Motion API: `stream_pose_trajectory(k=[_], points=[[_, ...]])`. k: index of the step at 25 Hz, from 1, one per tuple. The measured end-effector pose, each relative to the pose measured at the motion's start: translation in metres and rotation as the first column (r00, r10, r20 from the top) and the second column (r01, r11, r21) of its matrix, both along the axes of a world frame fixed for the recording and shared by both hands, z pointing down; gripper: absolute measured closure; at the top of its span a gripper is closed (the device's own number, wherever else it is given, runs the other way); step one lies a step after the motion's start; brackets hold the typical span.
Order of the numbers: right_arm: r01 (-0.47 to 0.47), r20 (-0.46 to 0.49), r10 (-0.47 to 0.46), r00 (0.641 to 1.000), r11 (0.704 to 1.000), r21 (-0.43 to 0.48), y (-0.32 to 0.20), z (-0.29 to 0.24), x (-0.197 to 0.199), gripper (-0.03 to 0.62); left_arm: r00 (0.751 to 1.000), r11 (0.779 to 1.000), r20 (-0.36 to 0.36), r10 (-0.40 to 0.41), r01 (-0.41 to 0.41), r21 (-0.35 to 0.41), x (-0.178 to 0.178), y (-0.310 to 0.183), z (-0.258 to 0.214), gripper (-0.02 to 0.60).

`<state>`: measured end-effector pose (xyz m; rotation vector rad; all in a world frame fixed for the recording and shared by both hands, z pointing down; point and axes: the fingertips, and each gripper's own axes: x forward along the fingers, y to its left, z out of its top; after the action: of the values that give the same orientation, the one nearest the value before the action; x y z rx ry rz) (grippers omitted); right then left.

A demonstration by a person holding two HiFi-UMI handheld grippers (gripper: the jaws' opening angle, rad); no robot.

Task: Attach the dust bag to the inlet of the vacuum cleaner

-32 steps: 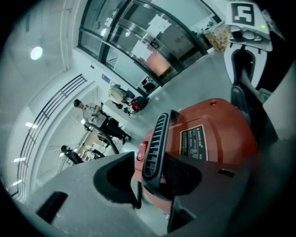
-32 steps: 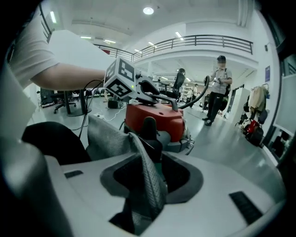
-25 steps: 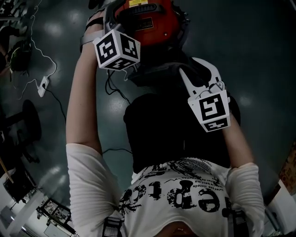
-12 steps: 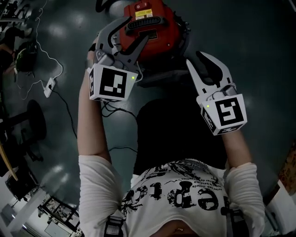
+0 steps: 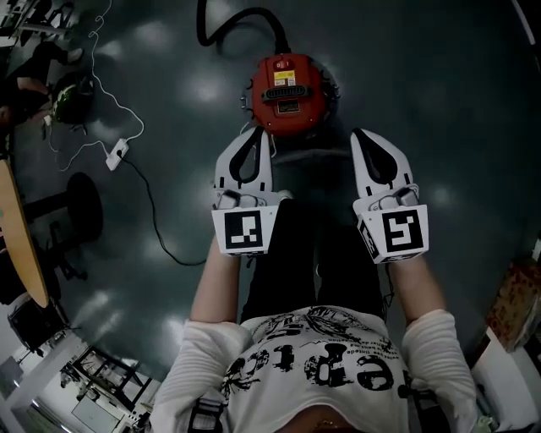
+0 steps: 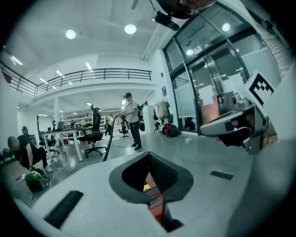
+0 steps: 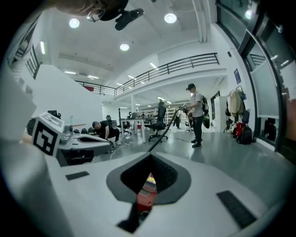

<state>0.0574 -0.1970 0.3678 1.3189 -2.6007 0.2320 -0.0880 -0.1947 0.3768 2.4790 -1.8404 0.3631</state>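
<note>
The red vacuum cleaner (image 5: 290,93) stands on the dark floor in front of me, its black hose (image 5: 245,19) curling off at the top of the head view. My left gripper (image 5: 256,135) and right gripper (image 5: 363,137) are held side by side in the air, nearer to me than the vacuum and touching nothing. Both have their jaws shut with nothing between them. Through the slit of each shut pair a strip of the red vacuum body (image 6: 155,203) (image 7: 147,194) shows. No dust bag is in sight in any view.
A white power strip (image 5: 117,154) with a black cable (image 5: 161,221) lies on the floor at left, near a wooden table edge (image 5: 21,241) and a chair base (image 5: 76,211). Far off, a person (image 7: 196,115) stands holding a hose, beside desks and office chairs (image 6: 95,134).
Both grippers have lifted away from the vacuum and now sit level, side by side. Their jaws, wide open half a second ago, have shut. The vacuum looks smaller and farther off.
</note>
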Motion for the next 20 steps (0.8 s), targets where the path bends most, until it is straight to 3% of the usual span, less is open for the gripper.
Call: stream_pose_trajectory(k=[2, 4, 6, 12, 15, 17, 20], points=[[-0.004, -0.011, 0.005, 1.000, 0.999, 0.036, 0.009, -0.054, 0.006, 0.592, 0.997, 0.997, -0.033, -0.075, 0.076, 0.029, -0.003, 0.021, -0.053, 0.578], [-0.005, -0.013, 0.006, 1.000, 0.998, 0.063, 0.022, -0.107, 0.009, 0.592, 0.984, 0.980, -0.033, -0.174, 0.176, 0.094, -0.011, 0.042, -0.110, 0.577], [-0.003, -0.007, 0.003, 1.000, 0.998, 0.067, 0.036, -0.155, 0.010, 0.592, 0.975, 0.969, -0.050, -0.219, 0.223, 0.109, -0.013, 0.062, -0.163, 0.577], [-0.016, 0.014, 0.015, 1.000, 0.998, 0.058, 0.070, -0.257, 0.020, 0.592, 0.953, 0.986, -0.255, -0.161, 0.164, -0.010, -0.006, 0.101, -0.260, 0.577], [-0.015, 0.006, 0.014, 1.000, 0.995, 0.103, 0.084, -0.287, 0.024, 0.592, 0.939, 0.990, -0.317, -0.131, 0.141, 0.009, 0.000, 0.116, -0.295, 0.577], [-0.004, -0.005, 0.004, 1.000, 0.993, 0.121, 0.098, -0.294, 0.024, 0.592, 0.952, 0.988, -0.279, -0.125, 0.145, 0.052, 0.002, 0.128, -0.308, 0.577], [0.025, -0.013, -0.024, 1.000, 0.992, 0.120, 0.120, -0.299, 0.022, 0.592, 0.976, 0.979, -0.154, -0.152, 0.170, 0.113, 0.005, 0.144, -0.322, 0.577]])
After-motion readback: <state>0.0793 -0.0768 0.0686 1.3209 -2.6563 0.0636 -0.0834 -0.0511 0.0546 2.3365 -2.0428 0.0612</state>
